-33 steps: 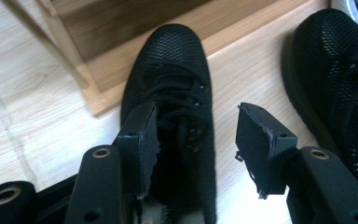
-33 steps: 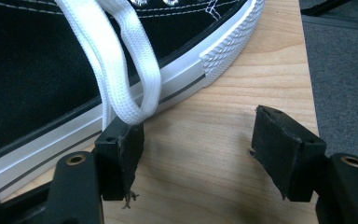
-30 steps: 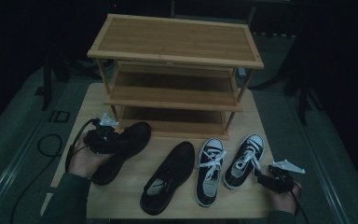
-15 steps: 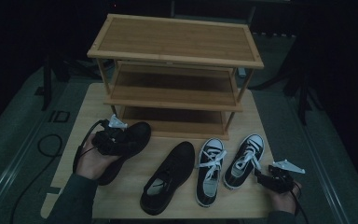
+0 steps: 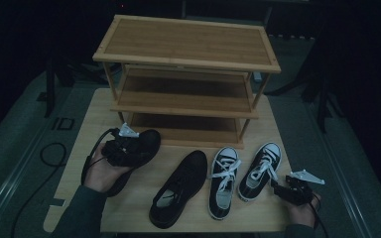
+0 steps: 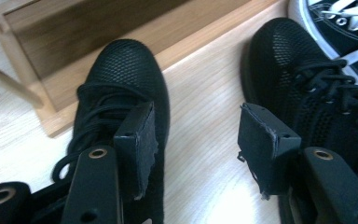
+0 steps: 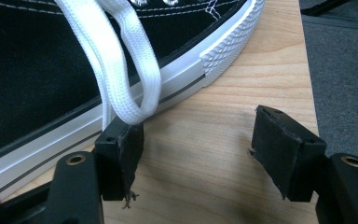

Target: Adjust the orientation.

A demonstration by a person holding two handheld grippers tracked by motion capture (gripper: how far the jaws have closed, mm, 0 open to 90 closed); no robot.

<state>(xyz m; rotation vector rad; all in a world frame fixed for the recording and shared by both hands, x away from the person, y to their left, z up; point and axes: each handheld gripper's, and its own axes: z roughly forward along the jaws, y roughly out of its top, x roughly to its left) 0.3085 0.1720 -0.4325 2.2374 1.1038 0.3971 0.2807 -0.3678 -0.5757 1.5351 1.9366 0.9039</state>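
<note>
The left black shoe (image 5: 138, 148) lies at the left of the high view, toe toward the rack (image 5: 186, 79), and the left gripper (image 5: 129, 147) sits right over it, held in a hand (image 5: 101, 171) coming up from the lower left. In the left gripper view its jaws stand apart with bare table (image 6: 205, 140) between them; one pad overlaps the shoe's laces, the other sits beside the second black shoe (image 6: 317, 88) at the right of that frame. That second shoe lies at centre bottom of the high view, and two black sneakers (image 5: 243, 173) with white laces lie to its right. The right gripper (image 5: 280, 189) rests at the lower right, just beside the outer sneaker (image 7: 74, 60); its jaws are apart too, a white lace loop (image 7: 130, 79) hanging down to one pad.
</note>
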